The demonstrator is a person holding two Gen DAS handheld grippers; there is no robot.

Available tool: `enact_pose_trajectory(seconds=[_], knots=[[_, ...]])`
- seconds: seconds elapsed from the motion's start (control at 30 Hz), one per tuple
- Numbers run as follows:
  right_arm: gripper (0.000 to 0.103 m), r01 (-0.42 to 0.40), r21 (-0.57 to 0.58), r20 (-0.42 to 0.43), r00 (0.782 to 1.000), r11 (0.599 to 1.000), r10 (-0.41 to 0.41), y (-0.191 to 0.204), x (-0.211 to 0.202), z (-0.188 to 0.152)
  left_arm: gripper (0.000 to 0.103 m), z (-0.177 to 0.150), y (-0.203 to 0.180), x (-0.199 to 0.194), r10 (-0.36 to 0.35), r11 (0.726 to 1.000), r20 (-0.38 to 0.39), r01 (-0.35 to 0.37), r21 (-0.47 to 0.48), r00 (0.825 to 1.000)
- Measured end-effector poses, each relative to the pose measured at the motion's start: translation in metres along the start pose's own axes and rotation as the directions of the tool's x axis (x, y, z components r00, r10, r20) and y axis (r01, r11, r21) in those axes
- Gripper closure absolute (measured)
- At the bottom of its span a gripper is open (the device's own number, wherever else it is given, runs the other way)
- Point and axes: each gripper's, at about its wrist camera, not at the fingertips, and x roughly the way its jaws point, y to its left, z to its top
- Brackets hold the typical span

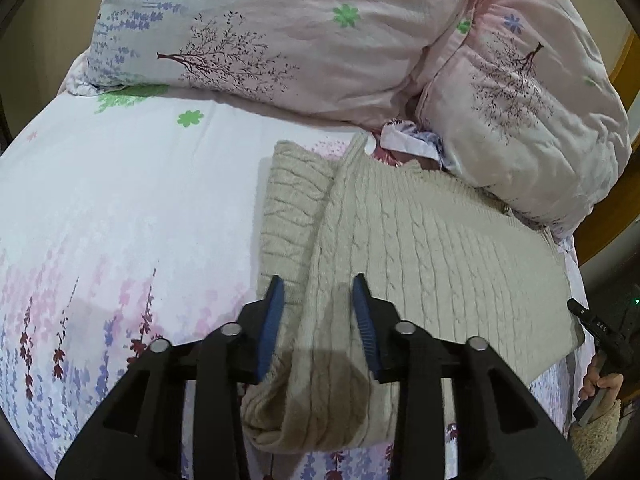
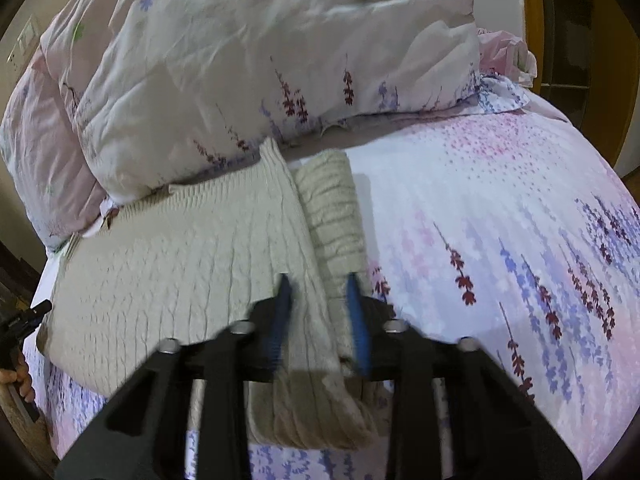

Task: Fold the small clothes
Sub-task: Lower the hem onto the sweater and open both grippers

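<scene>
A beige cable-knit sweater [image 1: 420, 248] lies flat on the floral bed sheet [image 1: 120, 208], with one sleeve [image 1: 292, 208] folded along its left side. My left gripper [image 1: 319, 286] is open, its blue pads straddling the sweater's left edge near the hem. In the right wrist view the same sweater [image 2: 180, 264] lies left of centre, its other sleeve [image 2: 336, 216] along the right side. My right gripper [image 2: 318, 284] is open, its jaws straddling the sweater's right edge and sleeve. The right view is blurred.
A bunched floral quilt [image 1: 280, 28] lies against the sweater's far edge, also in the right wrist view [image 2: 260, 60]. The other gripper and hand show at the frame edges [image 1: 600, 336] [image 2: 20, 320]. A wooden frame [image 2: 536, 20] stands at the right.
</scene>
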Motion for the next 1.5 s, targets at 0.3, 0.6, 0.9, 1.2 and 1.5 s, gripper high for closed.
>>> enact_pose_trajectory(seconds=[0.3, 0.6, 0.9, 1.2, 1.5], knots=[[0.095, -0.021, 0.022, 0.061, 0.998, 1.000, 0.019, 0.004, -0.026, -0.001, 0.096, -0.006, 0.002, -0.010, -0.049, 0.999, -0.021, 0.049, 0.005, 0.999], [0.095, -0.007, 0.026, 0.044, 0.999, 1.000, 0.006, 0.006, -0.040, -0.014, 0.096, -0.015, 0.009, -0.024, -0.088, 0.996, -0.033, 0.089, 0.014, 0.996], [0.091, 0.124, -0.005, -0.039, 0.992, 0.992, -0.124, 0.010, -0.016, -0.025, 0.096, -0.022, 0.010, -0.013, -0.068, 0.997, -0.045, 0.070, 0.035, 0.997], [0.070, 0.102, -0.086, 0.056, 0.994, 0.991, -0.098, 0.048, -0.033, -0.009, 0.084, -0.012, 0.001, -0.034, -0.054, 0.997, 0.037, 0.053, 0.047, 0.998], [0.066, 0.053, -0.234, 0.000, 0.999, 0.971, -0.055, 0.108, -0.001, -0.013, 0.063, -0.014, -0.046, -0.007, -0.047, 0.987, 0.006, 0.046, 0.154, 0.999]])
